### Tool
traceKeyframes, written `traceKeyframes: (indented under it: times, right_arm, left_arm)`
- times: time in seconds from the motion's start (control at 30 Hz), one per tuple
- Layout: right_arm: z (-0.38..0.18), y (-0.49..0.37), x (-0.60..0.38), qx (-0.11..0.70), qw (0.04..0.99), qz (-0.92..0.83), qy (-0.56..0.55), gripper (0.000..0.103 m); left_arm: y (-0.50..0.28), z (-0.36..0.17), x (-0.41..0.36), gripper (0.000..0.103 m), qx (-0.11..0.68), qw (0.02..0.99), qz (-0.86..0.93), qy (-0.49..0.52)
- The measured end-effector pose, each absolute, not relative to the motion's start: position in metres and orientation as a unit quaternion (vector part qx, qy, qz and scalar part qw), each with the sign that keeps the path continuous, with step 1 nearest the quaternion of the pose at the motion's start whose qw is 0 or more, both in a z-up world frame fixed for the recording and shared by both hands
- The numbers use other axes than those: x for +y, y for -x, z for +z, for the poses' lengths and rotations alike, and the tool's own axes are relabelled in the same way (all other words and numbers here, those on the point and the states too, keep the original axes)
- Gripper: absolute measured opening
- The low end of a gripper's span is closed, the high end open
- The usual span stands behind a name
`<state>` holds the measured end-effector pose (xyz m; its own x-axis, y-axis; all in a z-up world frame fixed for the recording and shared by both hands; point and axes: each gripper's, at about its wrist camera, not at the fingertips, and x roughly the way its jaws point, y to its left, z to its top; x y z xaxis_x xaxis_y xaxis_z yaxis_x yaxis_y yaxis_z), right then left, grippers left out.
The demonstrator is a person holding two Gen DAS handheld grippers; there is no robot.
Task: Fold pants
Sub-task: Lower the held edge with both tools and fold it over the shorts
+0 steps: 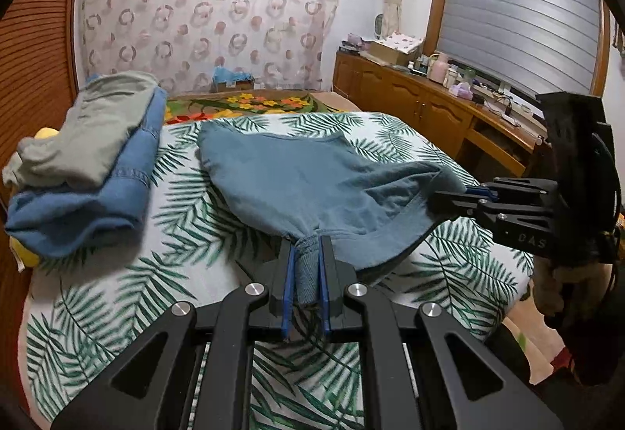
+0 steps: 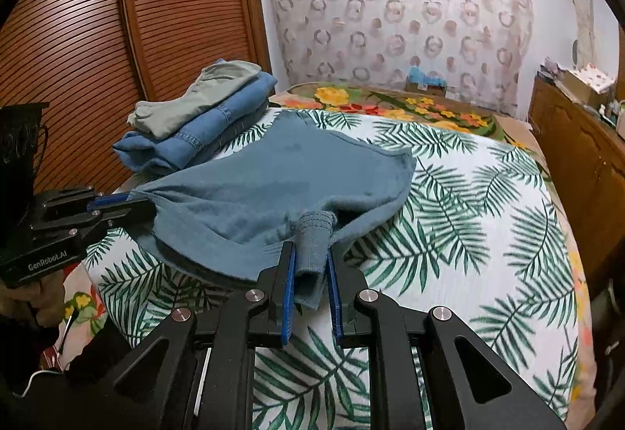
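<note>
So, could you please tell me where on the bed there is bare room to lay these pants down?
The leaf-print sheet lies bare beside the blue pants toward the wooden cabinets, and in front of both grippers. It is crowded by the louvred door, where the folded stack sits.

The pants (image 1: pixel 297 176) are showing a dusty teal-blue colour, plain, with a ribbed band. The bed cover (image 1: pixel 187 203) is showing white with green palm leaves. Behind it, a blanket (image 1: pixel 250 104) is showing yellow, orange and red flowers on brown. In the pile, the denim garment (image 1: pixel 129 176) is looking blue and the top garment (image 1: pixel 90 133) pale grey-green. Both grippers, left (image 1: pixel 306 246) and right (image 2: pixel 311 254), are wearing black bodies with 2 blue pads each. The curtain (image 1: pixel 207 8) is showing pinkish rings on white.
</note>
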<state>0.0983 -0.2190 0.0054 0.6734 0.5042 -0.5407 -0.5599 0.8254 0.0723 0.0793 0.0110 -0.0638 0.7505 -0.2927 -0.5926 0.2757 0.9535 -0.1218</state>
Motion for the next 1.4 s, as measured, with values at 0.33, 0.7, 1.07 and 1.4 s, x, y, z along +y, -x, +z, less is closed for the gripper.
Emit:
traceKeyframes:
  times: [0.33,0.7,1.07,1.4]
  right_arm:
    - [-0.01,-0.092,-0.232,0.291,0.912,0.29,0.014,0.015]
    - [-0.006,-0.073,-0.238,0.277,0.914,0.297,0.007,0.015]
    - [0.001,-0.06,-0.246,0.265,0.915,0.303,0.009,0.015]
    - [0.01,-0.049,-0.256,0.25,0.918,0.307,0.013,0.015]
  left_arm:
    - [-0.067,-0.061,0.001,0.012,0.317,0.935,-0.162,0.006]
    - [-0.054,-0.046,-0.005,0.012,0.299,0.94,-0.165,-0.006]
    - [-0.047,-0.039,-0.005,0.012,0.289,0.942,-0.171,-0.006]
    - [-0.035,-0.025,-0.008,0.012,0.272,0.945,-0.182,-0.009]
